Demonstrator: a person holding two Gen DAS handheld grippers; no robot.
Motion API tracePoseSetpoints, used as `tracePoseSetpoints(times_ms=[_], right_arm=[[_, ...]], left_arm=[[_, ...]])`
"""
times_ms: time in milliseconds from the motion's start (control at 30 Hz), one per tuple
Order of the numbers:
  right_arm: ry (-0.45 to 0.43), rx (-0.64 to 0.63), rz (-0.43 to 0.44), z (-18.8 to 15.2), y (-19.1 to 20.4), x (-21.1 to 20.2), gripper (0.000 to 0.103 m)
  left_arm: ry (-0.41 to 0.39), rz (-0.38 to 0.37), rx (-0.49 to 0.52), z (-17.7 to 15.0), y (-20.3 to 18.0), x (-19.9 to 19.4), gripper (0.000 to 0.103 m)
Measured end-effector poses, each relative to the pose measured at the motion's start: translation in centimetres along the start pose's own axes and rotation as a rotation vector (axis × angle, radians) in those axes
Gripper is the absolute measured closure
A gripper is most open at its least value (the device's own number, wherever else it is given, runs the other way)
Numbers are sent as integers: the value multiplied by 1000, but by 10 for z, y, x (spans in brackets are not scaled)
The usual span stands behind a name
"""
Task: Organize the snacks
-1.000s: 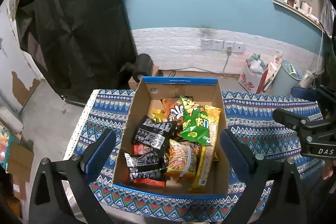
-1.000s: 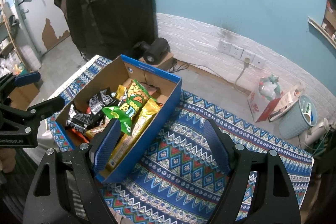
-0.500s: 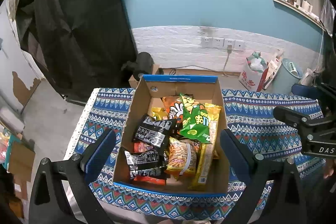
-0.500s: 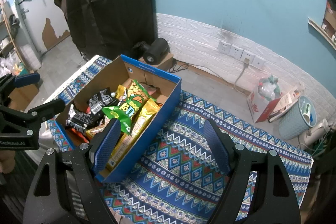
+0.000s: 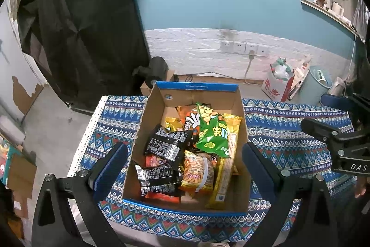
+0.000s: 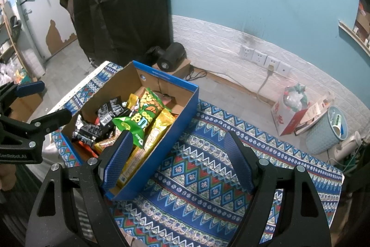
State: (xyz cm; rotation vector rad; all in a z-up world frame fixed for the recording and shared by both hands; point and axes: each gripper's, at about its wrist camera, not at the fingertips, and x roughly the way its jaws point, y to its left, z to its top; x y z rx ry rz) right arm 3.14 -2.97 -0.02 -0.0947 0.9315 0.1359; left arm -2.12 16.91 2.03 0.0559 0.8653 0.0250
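Nothing has moved. The box (image 5: pixel 159 105) of snacks (image 5: pixel 211 133) runs from 6 to 12 o'clock. Both tools, left (image 5: pixel 185 163) and right (image 6: pixel 179 160), stay wide, empty.

"DAS" on right hand-held gripper (image 5: pixel 346 147); "GenRobot.AI" on left hand-held gripper (image 6: pixel 20 145)

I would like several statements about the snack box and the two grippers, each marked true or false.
1. The cardboard box stands on the patterned cloth. True.
2. The green bag lies on the cloth beside the box. False: it lies inside the box, on top of other snacks.
3. The left gripper is open and holds nothing. True.
4. The right gripper is shut on a black packet. False: it is open and empty; the black packets lie in the box.
5. The box is empty. False: it holds many packets.
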Motion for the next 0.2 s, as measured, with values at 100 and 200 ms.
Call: tracePoseSetpoints(times_ms=[100, 200], right_arm=[[1, 2, 0, 0, -1, 0, 23], [0, 1, -1, 0, 0, 0, 23]], left_arm=[[-2, -4, -4, 0, 0, -1, 3], [1, -5, -7, 0, 1, 0, 3]])
